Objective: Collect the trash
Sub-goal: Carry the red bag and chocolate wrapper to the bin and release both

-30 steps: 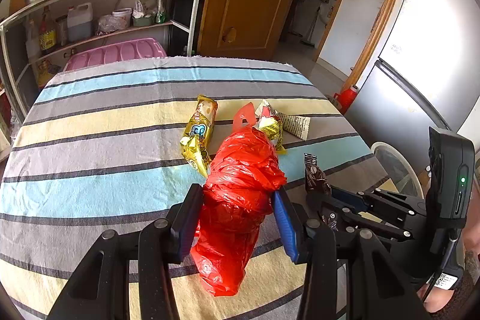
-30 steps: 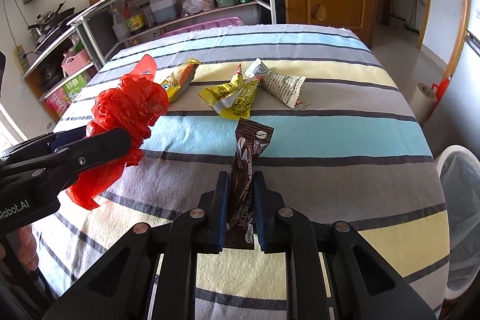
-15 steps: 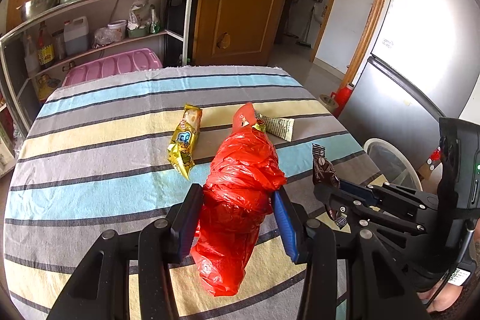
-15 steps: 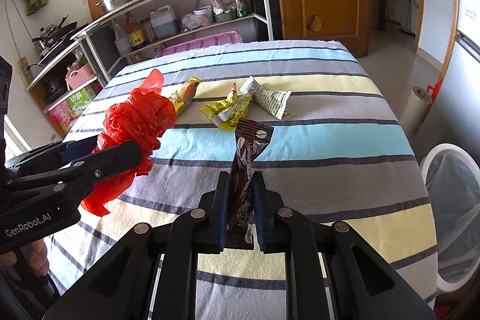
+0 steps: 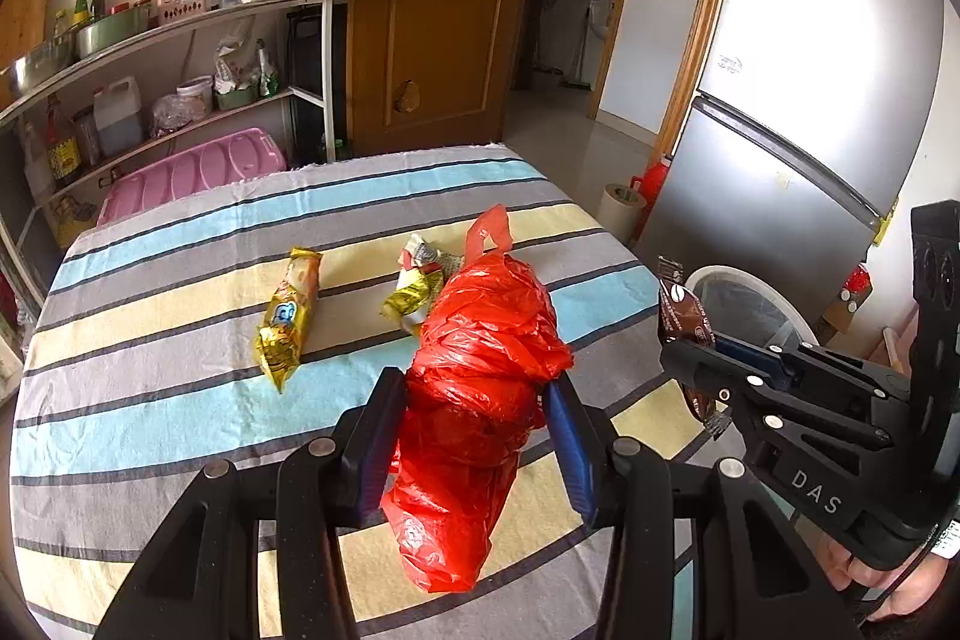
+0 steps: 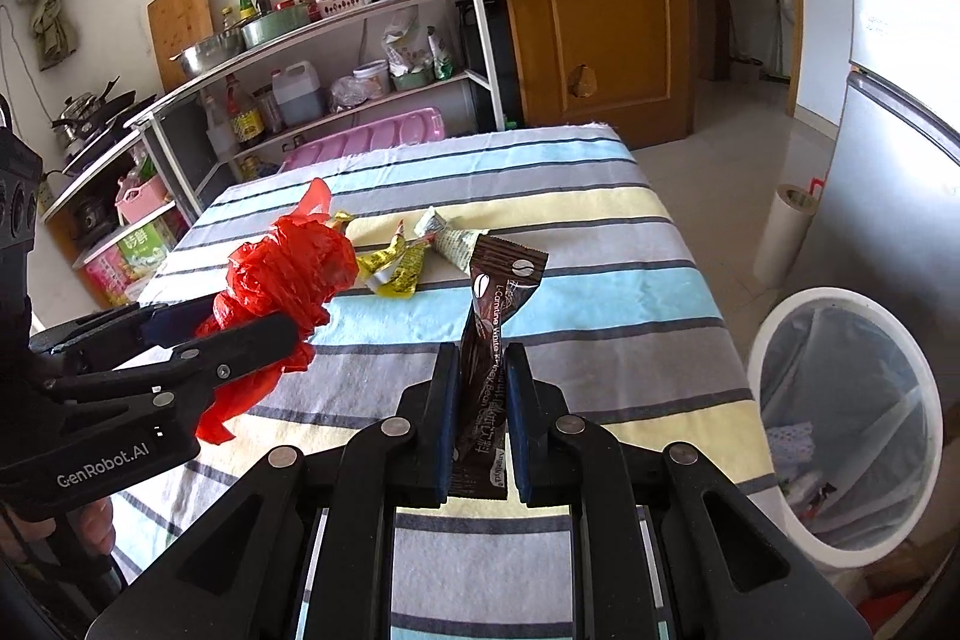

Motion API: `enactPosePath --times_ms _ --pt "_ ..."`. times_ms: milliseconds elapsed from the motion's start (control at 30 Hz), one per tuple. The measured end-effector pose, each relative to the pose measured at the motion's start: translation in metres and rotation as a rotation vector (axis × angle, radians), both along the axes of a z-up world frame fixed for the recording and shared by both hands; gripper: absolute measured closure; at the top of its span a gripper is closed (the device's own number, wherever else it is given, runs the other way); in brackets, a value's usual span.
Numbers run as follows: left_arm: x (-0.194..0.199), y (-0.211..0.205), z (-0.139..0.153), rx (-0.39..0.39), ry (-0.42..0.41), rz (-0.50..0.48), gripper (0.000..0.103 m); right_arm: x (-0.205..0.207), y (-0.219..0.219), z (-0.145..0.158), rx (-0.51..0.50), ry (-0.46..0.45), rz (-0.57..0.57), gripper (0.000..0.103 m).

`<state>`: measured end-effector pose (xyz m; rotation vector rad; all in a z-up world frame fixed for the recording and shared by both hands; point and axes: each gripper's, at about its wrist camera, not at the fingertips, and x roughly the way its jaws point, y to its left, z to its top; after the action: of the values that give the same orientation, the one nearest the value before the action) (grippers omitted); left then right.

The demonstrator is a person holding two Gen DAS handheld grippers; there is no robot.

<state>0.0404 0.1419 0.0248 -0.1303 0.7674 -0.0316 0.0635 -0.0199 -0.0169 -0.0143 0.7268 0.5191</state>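
The left tool [image 5: 474, 436] is clamping the crumpled red plastic bag [image 5: 480, 388] above the striped worktop [image 5: 150, 340]; the right tool [image 6: 480, 418] is pinching a brown coffee sachet [image 6: 492, 328] upright, near the white bin [image 6: 840, 424].

Red bag [image 5: 486, 340], brown wrapper [image 6: 492, 340], blue-yellow-grey striped cloth [image 5: 150, 340].

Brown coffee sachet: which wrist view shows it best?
The right wrist view: the brown coffee sachet stands centred, print readable, pinched in the right gripper. The left wrist view shows only its top at the right edge.
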Motion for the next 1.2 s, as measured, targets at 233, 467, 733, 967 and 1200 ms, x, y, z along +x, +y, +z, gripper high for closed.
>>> enactPosePath --times_ms 233,467,733,967,1200 --pt "0.015 -0.036 0.008 0.038 -0.008 -0.056 0.056 -0.001 -0.035 0.011 0.013 -0.026 -0.07 0.088" --pt "0.032 -0.076 0.014 0.051 -0.02 -0.118 0.056 -0.002 -0.077 0.02 0.017 -0.048 -0.15 0.088" --pt "0.051 -0.132 0.017 0.077 -0.036 -0.205 0.056 0.0 -0.13 0.024 0.017 -0.048 -0.256 0.088" --pt "0.07 -0.182 0.009 0.071 -0.017 -0.286 0.056 0.006 -0.176 0.017 0.022 -0.023 -0.343 0.087" --pt "0.091 -0.229 -0.009 0.064 0.028 -0.365 0.055 0.012 -0.213 0.002 0.01 0.02 -0.416 0.087"
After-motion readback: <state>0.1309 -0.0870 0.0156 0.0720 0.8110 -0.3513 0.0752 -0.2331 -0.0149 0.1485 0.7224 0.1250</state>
